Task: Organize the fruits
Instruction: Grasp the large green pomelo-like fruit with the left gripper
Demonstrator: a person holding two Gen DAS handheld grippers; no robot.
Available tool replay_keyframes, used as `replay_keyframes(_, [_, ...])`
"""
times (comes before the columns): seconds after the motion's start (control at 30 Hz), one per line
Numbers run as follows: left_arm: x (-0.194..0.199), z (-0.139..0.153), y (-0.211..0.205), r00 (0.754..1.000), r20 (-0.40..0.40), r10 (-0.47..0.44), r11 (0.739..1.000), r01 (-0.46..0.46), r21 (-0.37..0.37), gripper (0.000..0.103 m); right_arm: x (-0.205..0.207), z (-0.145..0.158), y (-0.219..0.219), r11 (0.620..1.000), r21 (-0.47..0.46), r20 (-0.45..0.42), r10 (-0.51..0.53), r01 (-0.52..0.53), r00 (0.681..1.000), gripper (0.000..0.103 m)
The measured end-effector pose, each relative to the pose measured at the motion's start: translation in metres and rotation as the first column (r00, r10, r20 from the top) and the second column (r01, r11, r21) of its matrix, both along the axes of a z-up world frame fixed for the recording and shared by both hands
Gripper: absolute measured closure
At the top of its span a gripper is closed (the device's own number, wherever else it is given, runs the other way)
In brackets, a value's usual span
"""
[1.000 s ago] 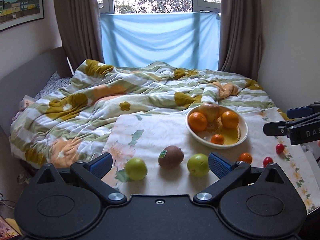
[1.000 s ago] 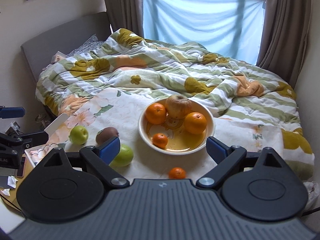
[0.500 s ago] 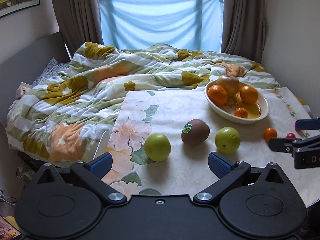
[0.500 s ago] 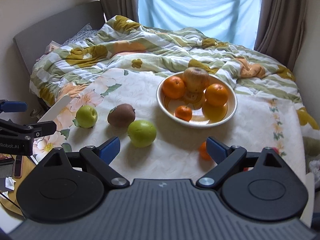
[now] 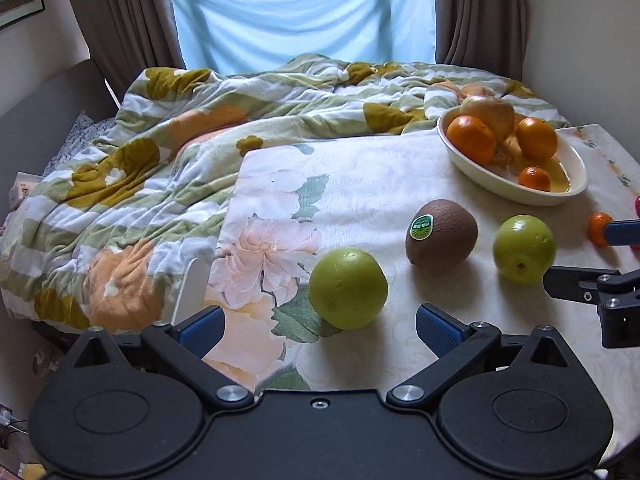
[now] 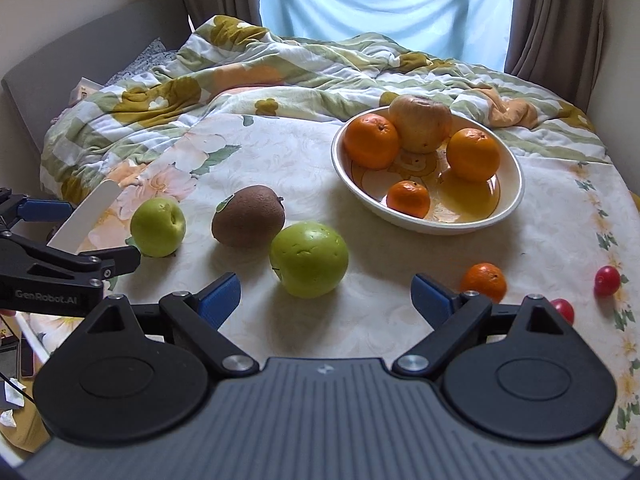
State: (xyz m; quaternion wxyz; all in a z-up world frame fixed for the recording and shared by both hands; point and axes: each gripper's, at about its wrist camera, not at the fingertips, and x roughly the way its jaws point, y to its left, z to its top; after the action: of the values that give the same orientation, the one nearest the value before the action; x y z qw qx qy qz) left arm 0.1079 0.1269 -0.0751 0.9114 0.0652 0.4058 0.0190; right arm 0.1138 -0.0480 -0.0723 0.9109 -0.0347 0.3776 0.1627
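Observation:
A cream bowl (image 6: 514, 196) (image 5: 576, 168) holds two oranges, a small mandarin and a yellowish apple. On the floral cloth lie a left green apple (image 5: 348, 288) (image 6: 158, 227), a brown kiwi (image 5: 442, 233) (image 6: 248, 216), a second green apple (image 6: 309, 259) (image 5: 524, 249), a loose mandarin (image 6: 483, 281) and two red cherry-like fruits (image 6: 607, 280). My left gripper (image 5: 318, 326) is open, low, just short of the left green apple. My right gripper (image 6: 326, 298) is open, with the second green apple just ahead between its fingers.
A rumpled floral quilt (image 5: 160, 168) covers the bed behind the cloth. A white slat (image 6: 90, 212) sticks up at the cloth's left edge. Curtains and a blue sheet hang at the window. The cloth's near-right edge runs past the cherries.
Both grippers have moved forward and lower over the cloth; the left green apple and the second green apple now loom larger, close to the fingertips. No fruit has moved.

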Motion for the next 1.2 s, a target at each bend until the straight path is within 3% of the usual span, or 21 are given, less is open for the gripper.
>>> replay_keyframes(0.27, [0.020, -0.015, -0.005, 0.998, -0.030, -0.059, 0.998, 0.059, 0.005, 0.003, 0.012, -0.012, 0.013, 1.000, -0.011, -0.018, 0.004, -0.004, 1.000, 0.000])
replay_keyframes(0.4, [0.026, -0.018, -0.005, 0.996, -0.039, -0.085, 0.996, 0.085, 0.002, 0.012, 0.015, -0.014, 0.015, 1.000, -0.004, -0.021, 0.001, -0.001, 1.000, 0.000])
replay_keyframes(0.47, [0.028, -0.020, -0.005, 0.994, -0.040, -0.098, 0.995, 0.098, 0.001, 0.019, 0.017, -0.015, 0.016, 1.000, -0.005, -0.021, -0.003, 0.003, 1.000, 0.000])
replay_keyframes(0.6, [0.029, -0.021, -0.007, 0.991, -0.040, -0.130, 0.991, 0.130, 0.001, 0.045, 0.021, -0.017, 0.018, 1.000, -0.017, -0.024, -0.006, 0.005, 1.000, 0.000])
replay_keyframes(0.8, [0.028, -0.021, -0.004, 0.991, -0.042, -0.126, 0.992, 0.125, -0.011, 0.046, 0.026, -0.020, 0.020, 0.999, -0.042, -0.019, -0.002, 0.001, 1.000, 0.000])
replay_keyframes(1.2, [0.019, -0.020, -0.004, 0.994, -0.044, -0.102, 0.995, 0.101, -0.024, 0.046, 0.040, -0.026, 0.025, 0.997, -0.068, -0.029, 0.031, -0.033, 0.999, 0.014])
